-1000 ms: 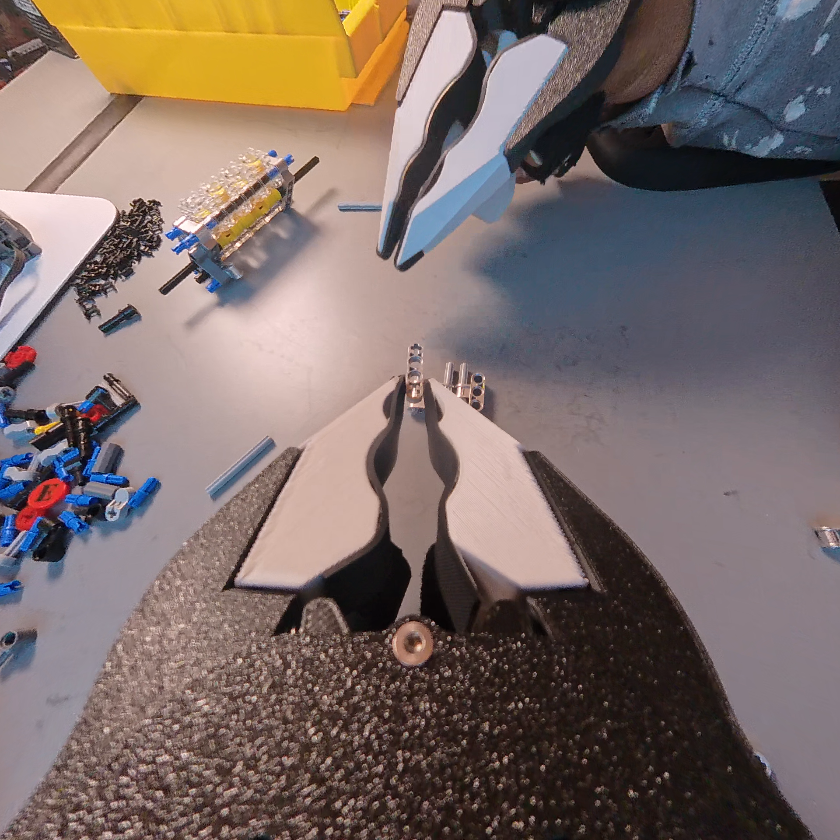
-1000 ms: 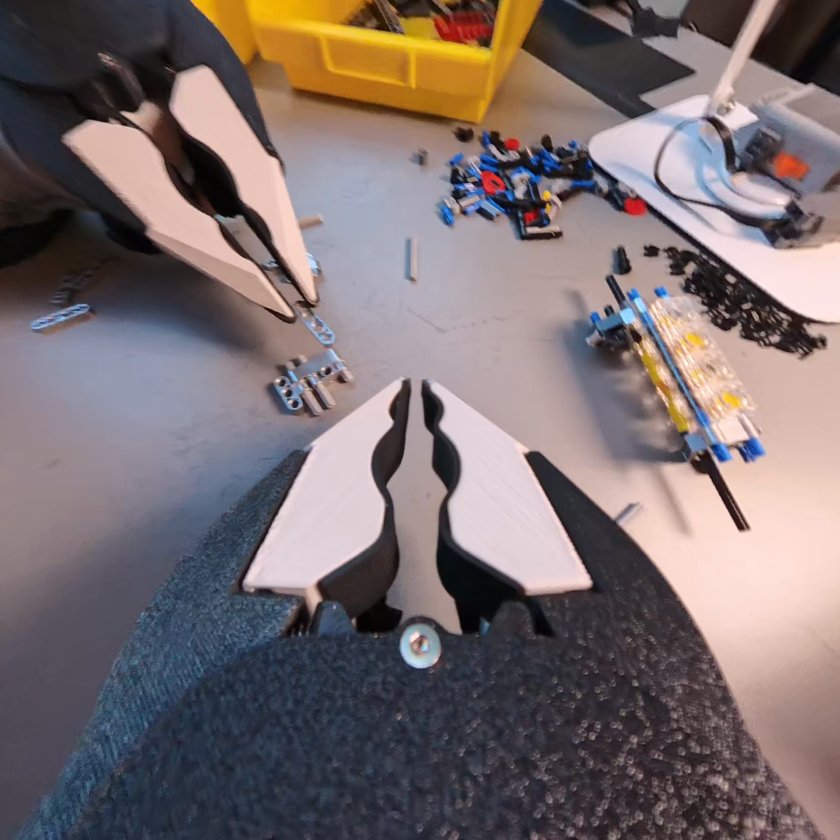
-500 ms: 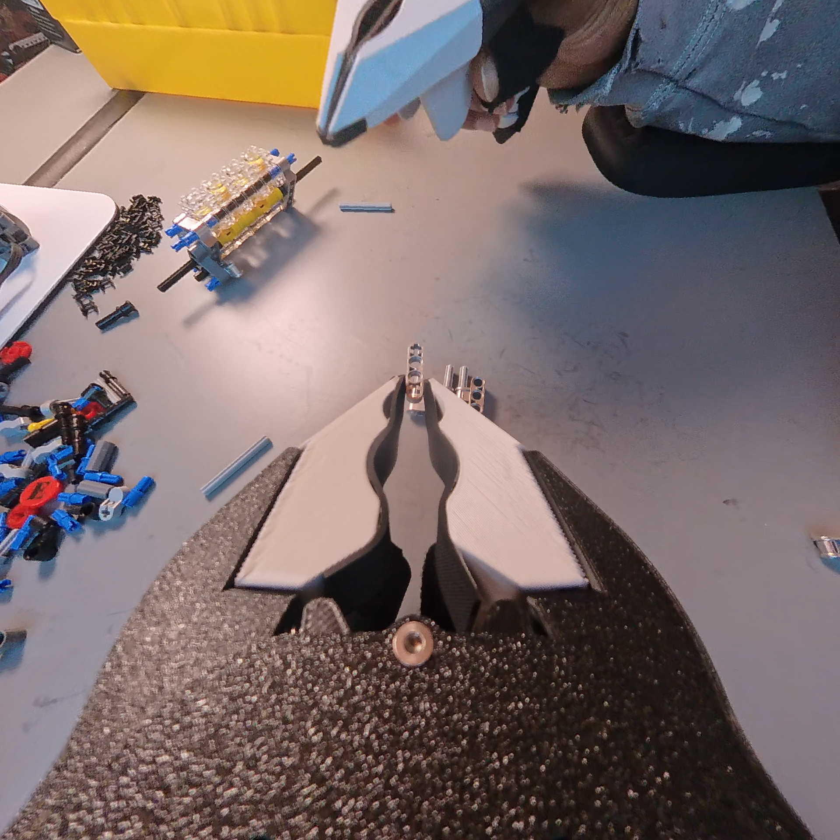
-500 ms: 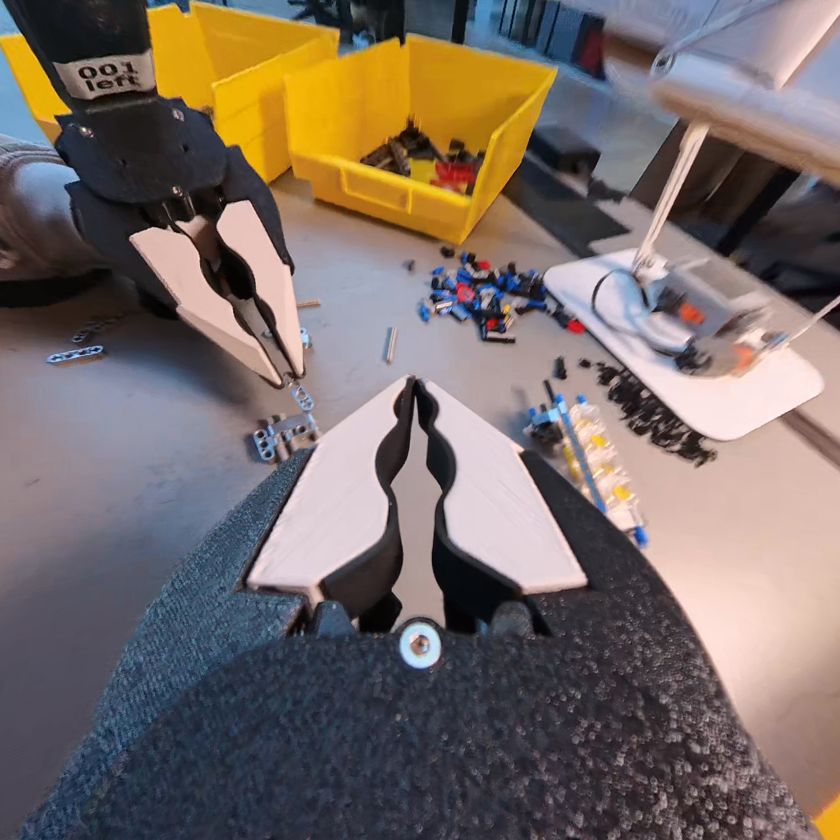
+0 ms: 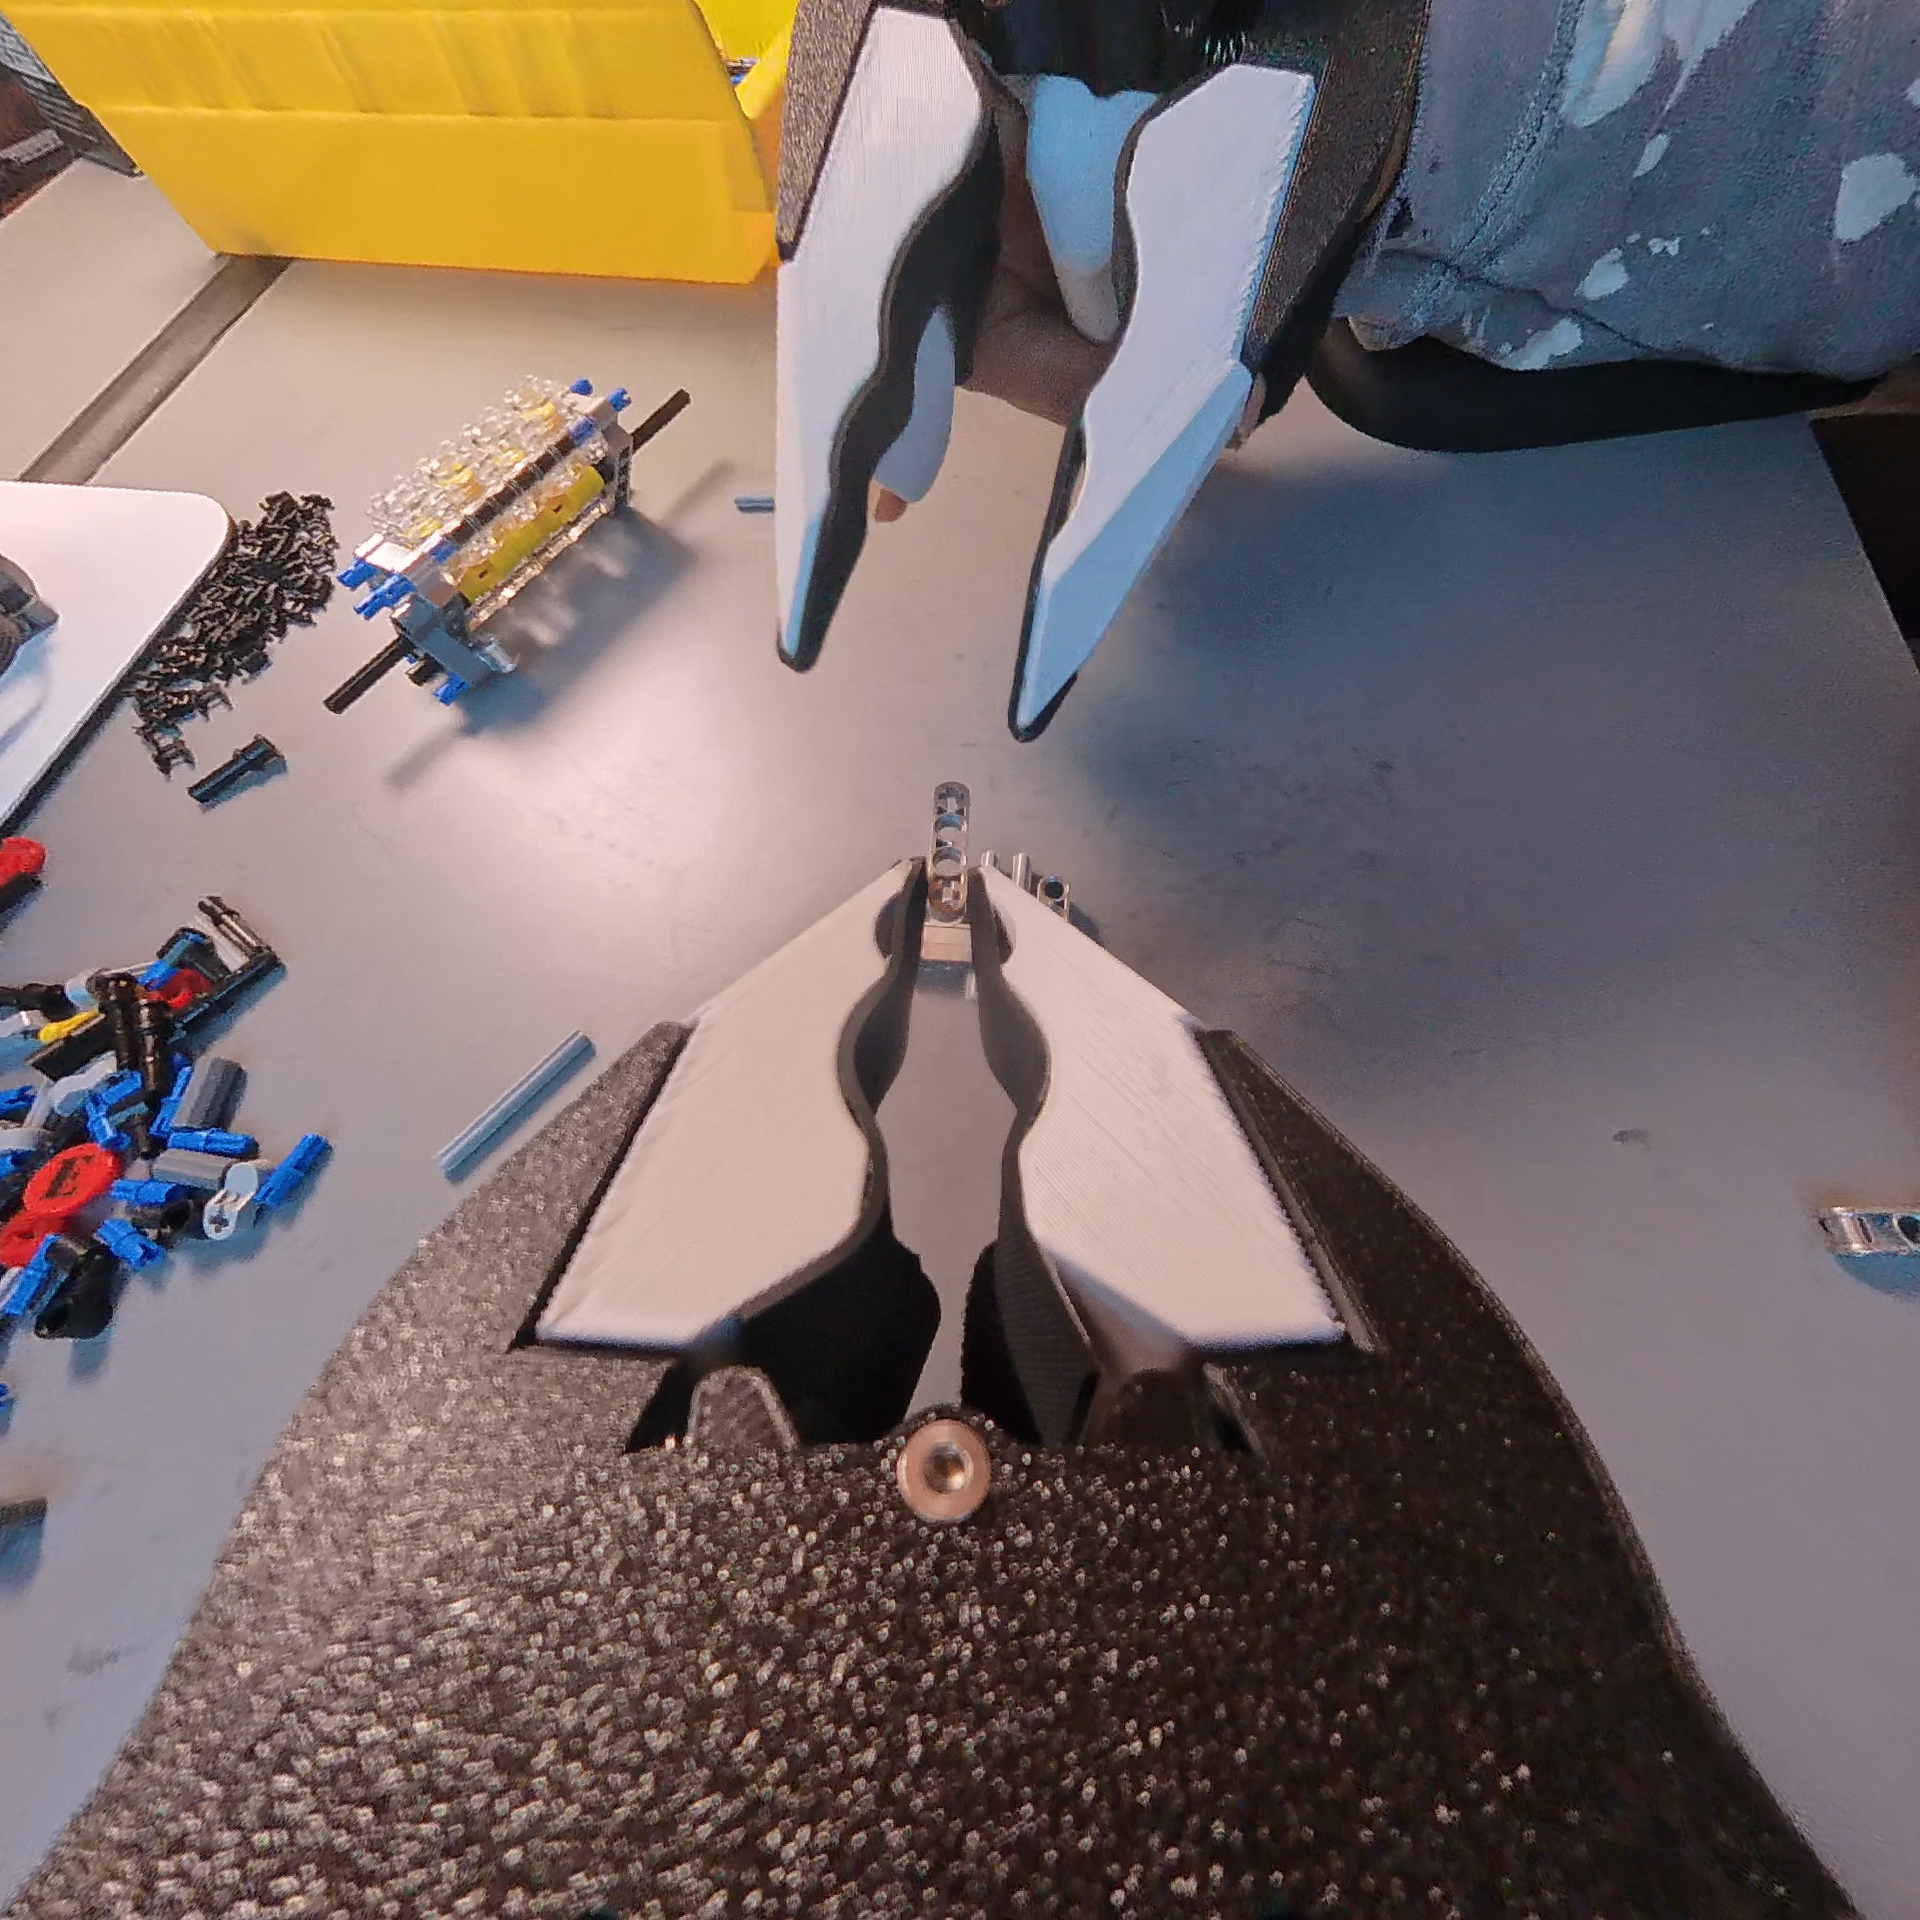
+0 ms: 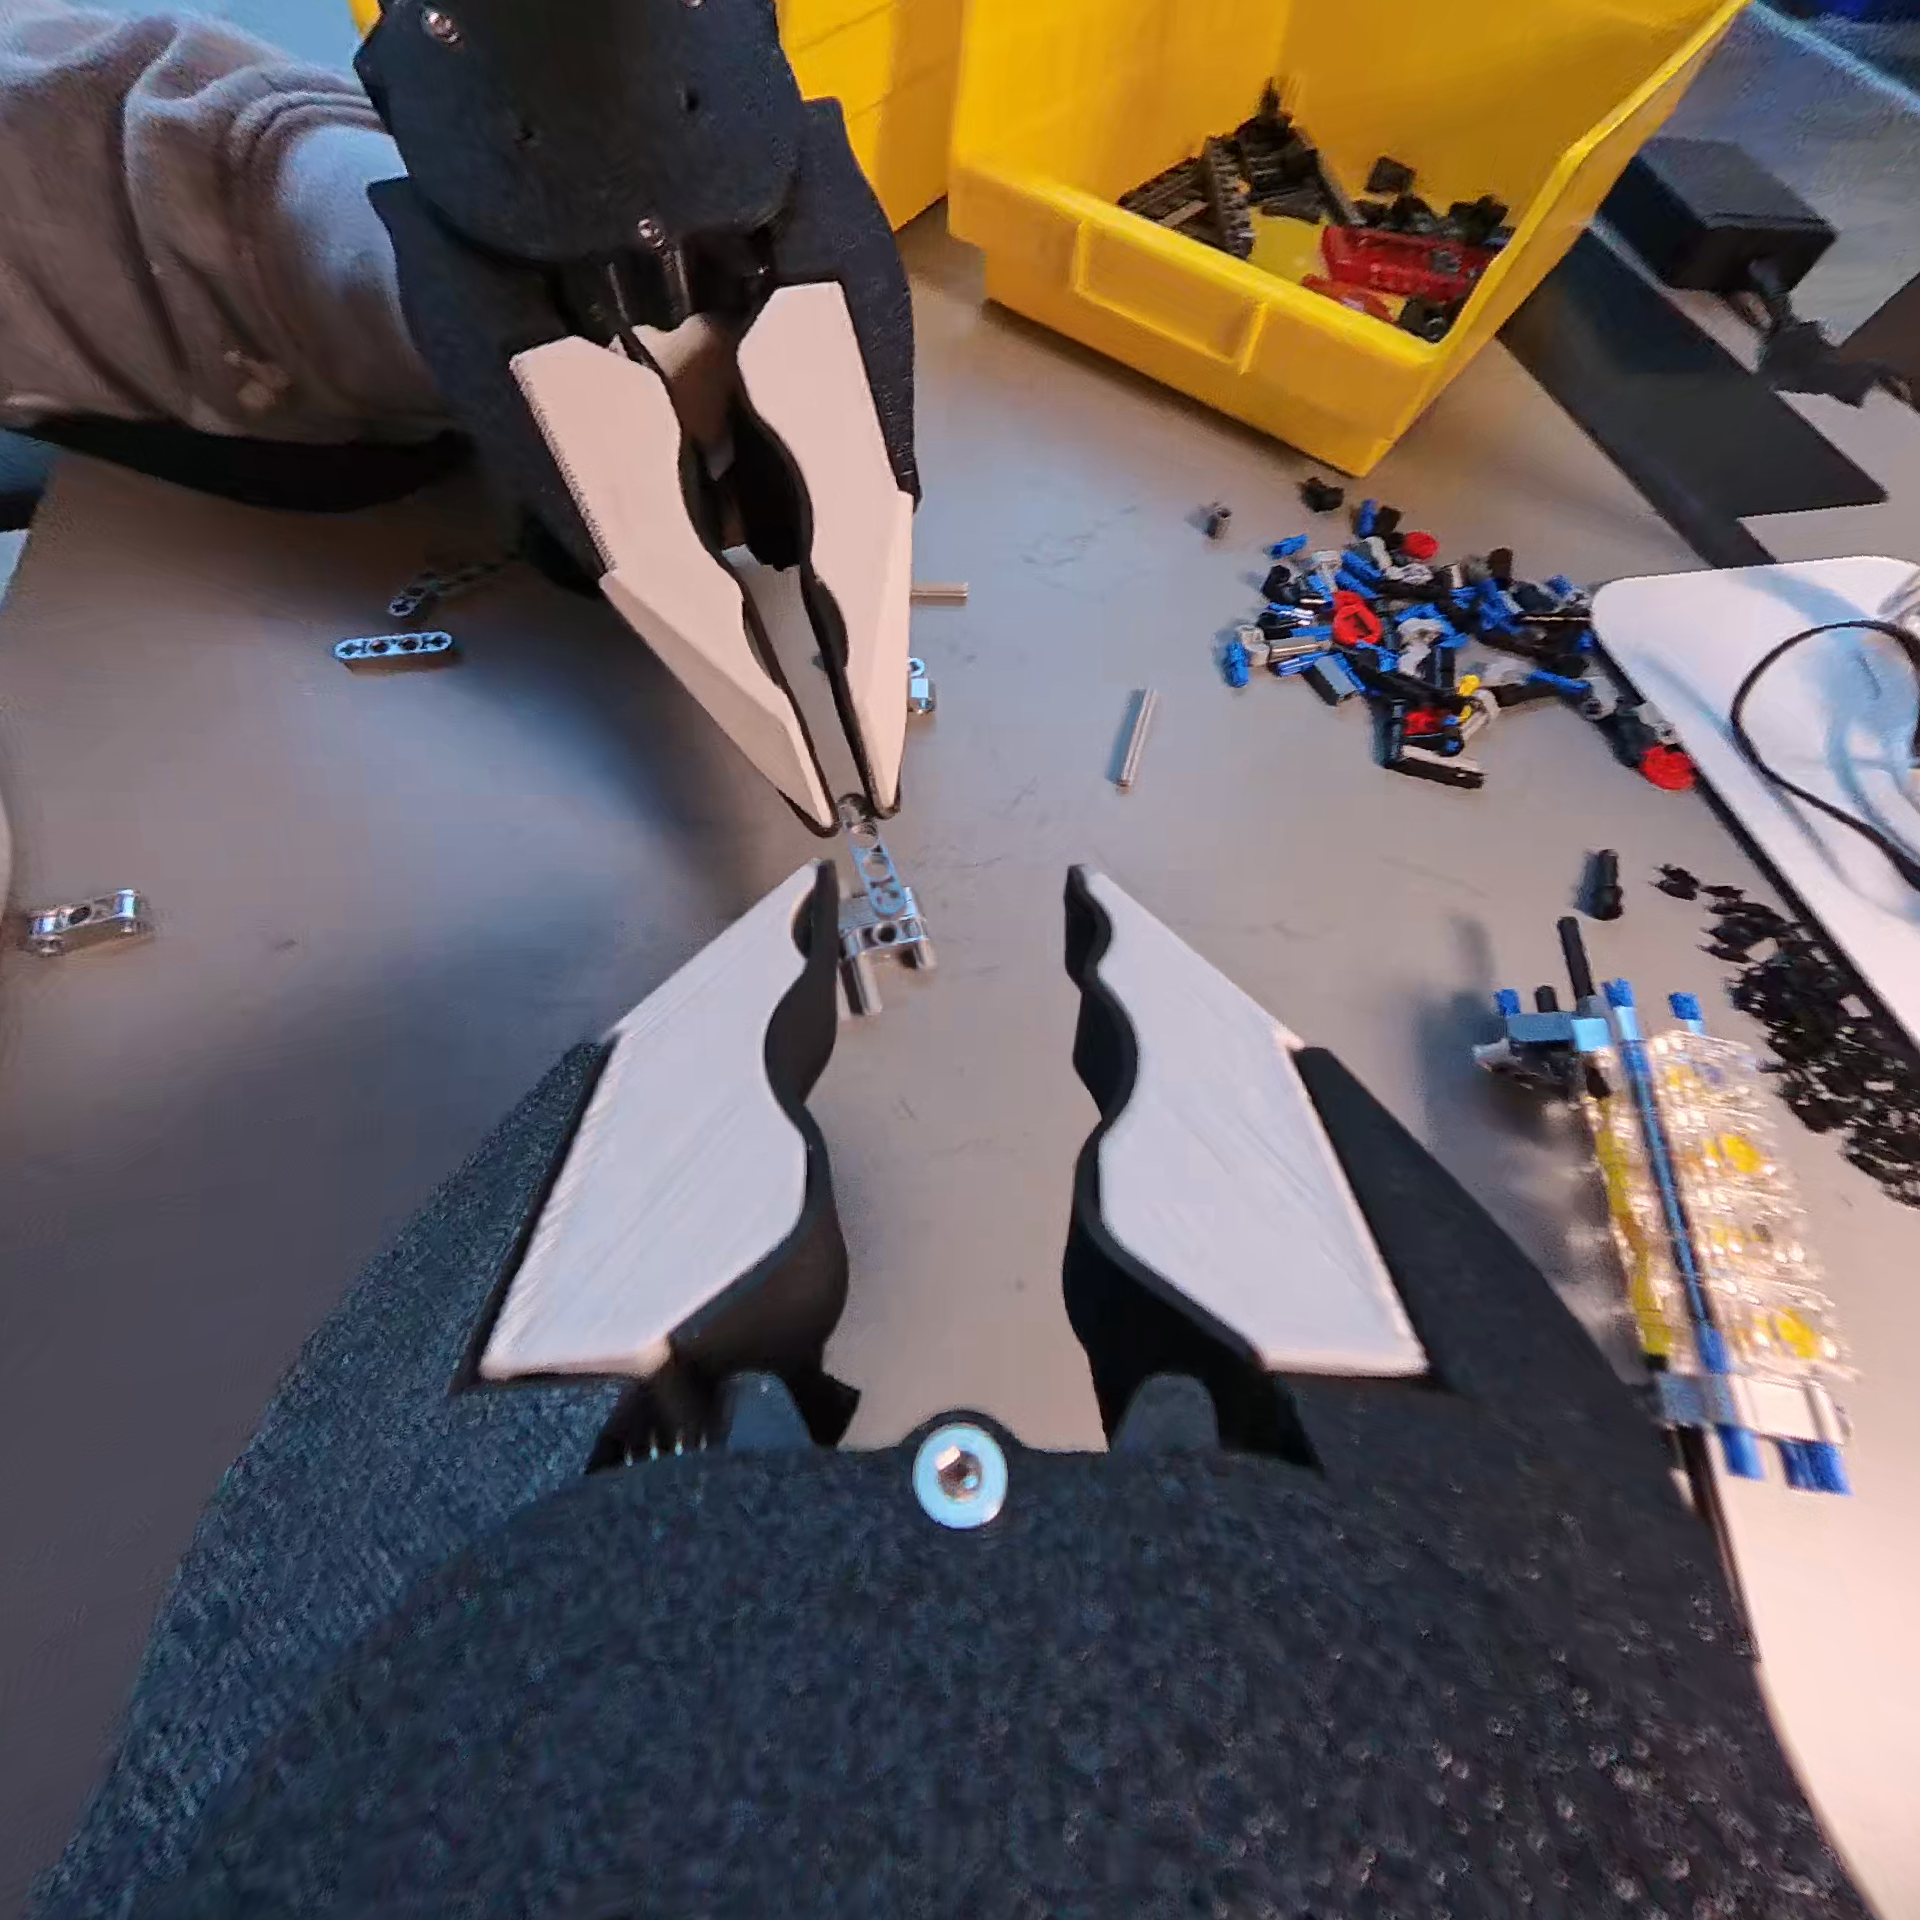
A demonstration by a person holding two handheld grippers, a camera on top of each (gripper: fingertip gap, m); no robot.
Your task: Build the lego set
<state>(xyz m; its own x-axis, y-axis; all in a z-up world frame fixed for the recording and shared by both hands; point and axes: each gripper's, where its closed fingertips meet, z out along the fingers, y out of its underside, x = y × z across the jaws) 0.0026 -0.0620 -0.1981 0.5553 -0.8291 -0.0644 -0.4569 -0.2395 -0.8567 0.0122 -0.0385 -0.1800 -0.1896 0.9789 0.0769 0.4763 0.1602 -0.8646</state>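
- My left gripper [image 5: 948, 883] is clamped on a thin grey holed beam [image 5: 948, 831], which sticks out past the fingers; that grip looks the same as half a second ago.
- In the right wrist view the beam's far end meets a small grey connector block [image 6: 883, 935] that sits on the tabletop [image 6: 312, 1039]; I cannot tell whether the two are joined or only touching.
- The change is on my right gripper [image 6: 951, 883]: half a second ago it was raised away with its fingers together, and now it is low again, facing the left one with the fingers spread wide and nothing between them.
- Its left finger [image 6: 727, 1091] lies just beside the connector block.
- Apart from these: a clear-and-yellow built assembly [image 5: 499, 540], a heap of blue, black and red small parts [image 6: 1434, 644], loose black pins [image 5: 229, 613], a grey rod [image 6: 1132, 738] and a yellow bin [image 6: 1299, 208].
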